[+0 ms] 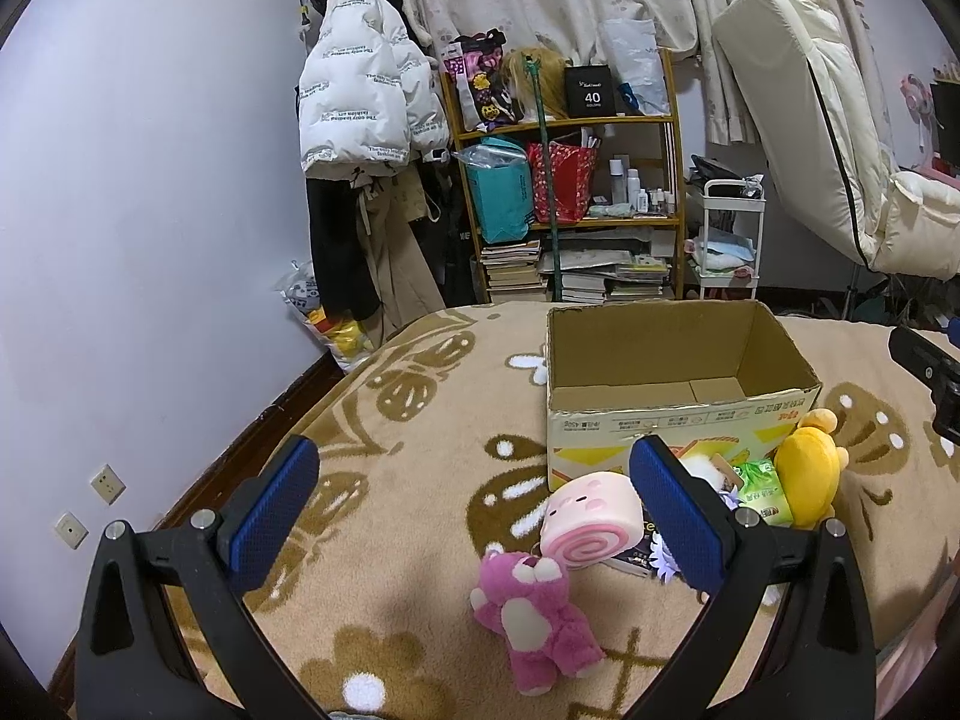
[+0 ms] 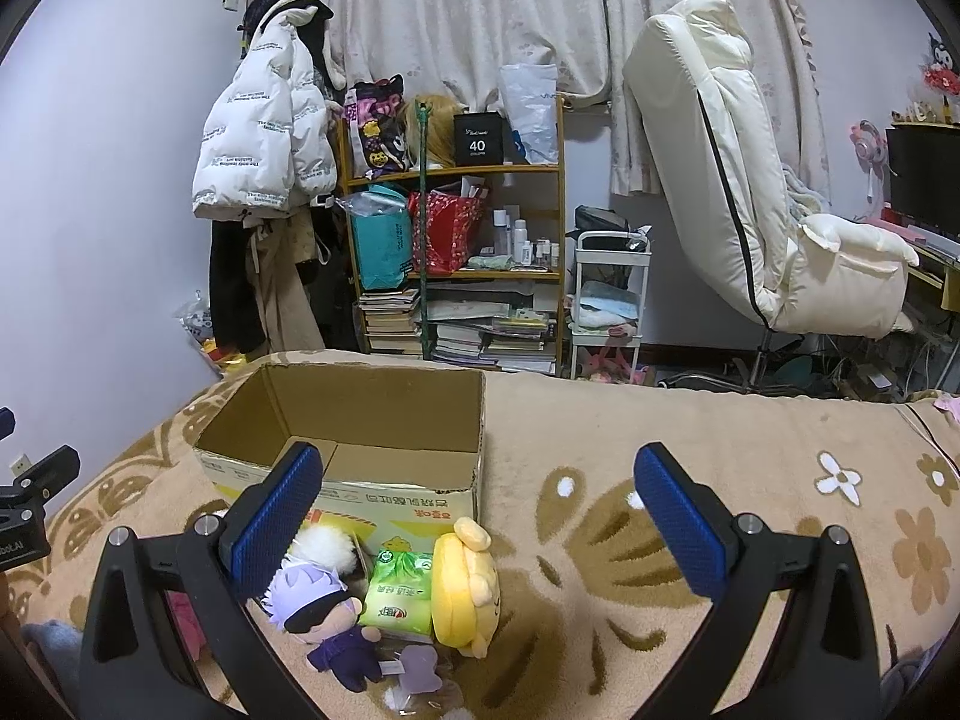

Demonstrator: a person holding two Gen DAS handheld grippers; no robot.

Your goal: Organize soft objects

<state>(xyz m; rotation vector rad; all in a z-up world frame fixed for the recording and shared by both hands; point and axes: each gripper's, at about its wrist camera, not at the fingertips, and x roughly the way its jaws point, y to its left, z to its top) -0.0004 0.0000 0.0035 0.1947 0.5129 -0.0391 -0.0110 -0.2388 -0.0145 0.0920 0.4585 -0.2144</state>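
Soft toys lay in front of an empty cardboard box point(image 1: 678, 360) on the bed.
The left gripper point(image 1: 474, 516) and right gripper point(image 2: 480, 522) were both wide open, holding nothing; the pink bear point(image 1: 534, 618) lay between the left fingers.

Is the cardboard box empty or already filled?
Empty: the cardboard box shows only its bare floor; the pink bear lies outside it.

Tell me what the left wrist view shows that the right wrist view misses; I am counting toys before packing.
Only the left wrist view shows the pink bear and pink roll cushion. Only the right wrist view shows the white-haired doll in full. Both show the empty cardboard box, yellow plush and green tissue pack. Each open hand-held gripper, left and right, holds nothing.
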